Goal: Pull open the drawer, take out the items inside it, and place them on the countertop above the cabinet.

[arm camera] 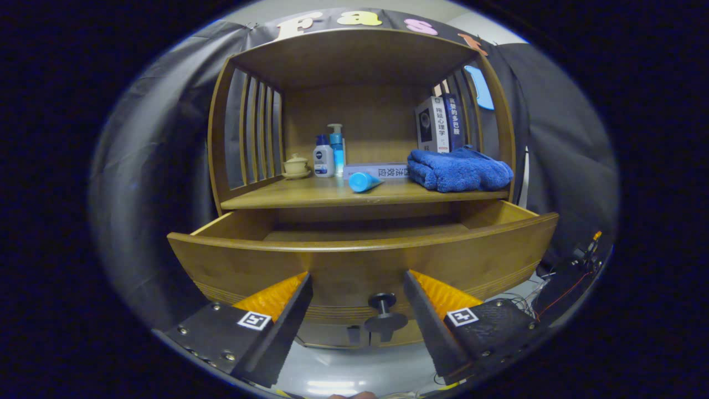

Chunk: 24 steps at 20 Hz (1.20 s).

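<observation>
A wooden cabinet stands ahead with its drawer (360,260) pulled out toward me. The drawer's dark round knob (383,313) sits between my fingers, untouched by them. My gripper (357,282) is open, its fingers wide apart on either side of the knob, close to the drawer front. The drawer's inside looks bare wood; its floor is partly hidden by the front panel. On the countertop (310,194) above lie a blue tube (364,181), a folded blue towel (458,169), two bottles (328,154) and a small lidded cup (296,165).
Two books (440,123) stand at the countertop's back right and one book lies flat behind the tube. Slatted side walls and a top board enclose the shelf. Cables and a small device (581,260) sit at the right of the cabinet.
</observation>
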### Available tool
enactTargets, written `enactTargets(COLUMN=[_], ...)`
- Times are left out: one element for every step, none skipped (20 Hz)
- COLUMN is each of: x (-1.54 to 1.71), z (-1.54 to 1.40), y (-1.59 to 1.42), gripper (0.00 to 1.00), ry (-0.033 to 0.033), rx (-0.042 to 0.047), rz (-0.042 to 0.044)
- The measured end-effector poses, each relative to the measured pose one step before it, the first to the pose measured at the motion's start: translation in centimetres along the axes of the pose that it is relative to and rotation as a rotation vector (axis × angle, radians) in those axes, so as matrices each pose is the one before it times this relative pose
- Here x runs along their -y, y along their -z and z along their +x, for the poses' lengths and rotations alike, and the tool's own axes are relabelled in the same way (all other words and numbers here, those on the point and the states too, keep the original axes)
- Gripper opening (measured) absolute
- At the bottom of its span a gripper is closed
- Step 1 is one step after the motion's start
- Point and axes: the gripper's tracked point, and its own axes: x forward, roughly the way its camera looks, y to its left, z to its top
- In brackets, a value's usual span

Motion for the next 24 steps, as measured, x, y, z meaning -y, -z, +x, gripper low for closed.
enactTargets(x=[-0.040,-0.017,-0.026,-0.006,-0.063,0.025,-0.005,0.011,-0.025,-0.055,-0.041,0.053,0.014,-0.059,-0.030,-0.003,-0.012,-0.022,-0.078,-0.023,-0.056,-0.018,-0.025,-0.018], z=[0.317,0.466,0.421,0.305,0.322,0.293,0.183,0.347,0.275,0.338,0.162,0.348,0.248,0.130,0.320,0.306,0.405,0.415,0.321,0.476,0.441,0.356,0.181,0.276], y=[-0.161,-0.011,-0.139,-0.022,-0.182,-0.019,-0.094,-0.067,-0.136,0.013,-0.145,-0.012,-0.130,-0.041,-0.109,-0.055,-0.103,-0.103,-0.205,-0.071,-0.193,-0.108,-0.179,-0.017], gripper=[1.00,1.00,1.00,0.99,1.00,1.00,1.00,0.99,0.99,0.99,0.99,1.00,1.00,0.99,1.00,0.99,0.99,0.99,0.99,0.99,1.00,1.00,1.00,1.00], ry=[0.00143,0.00078,-0.00022,-0.00048,-0.00002,0.00082,0.00080,0.00086,0.00034,-0.00029,-0.00010,0.00023,0.00042,0.00052,0.00064,0.00067,0.00132,0.00169,0.00120,0.00043,-0.00030,-0.00038,-0.00006,-0.00012], rx=[-0.00076,-0.00502,-0.00224,-0.00796,-0.00456,-0.00559,-0.00285,-0.00325,-0.00262,-0.00580,-0.00008,-0.00524,-0.00129,-0.00295,-0.00230,-0.00336,-0.00483,-0.00471,-0.00384,-0.00247,-0.00107,-0.00141,-0.00108,-0.00077], rz=[0.00072,0.00136,-0.00009,-0.00182,-0.00208,-0.00325,0.00000,0.00208,0.00111,-0.00157,-0.00090,-0.00282,-0.00285,-0.00307,-0.00102,-0.00010,-0.00197,-0.00326,-0.00173,0.00079,0.00292,0.00197,0.00086,0.00152])
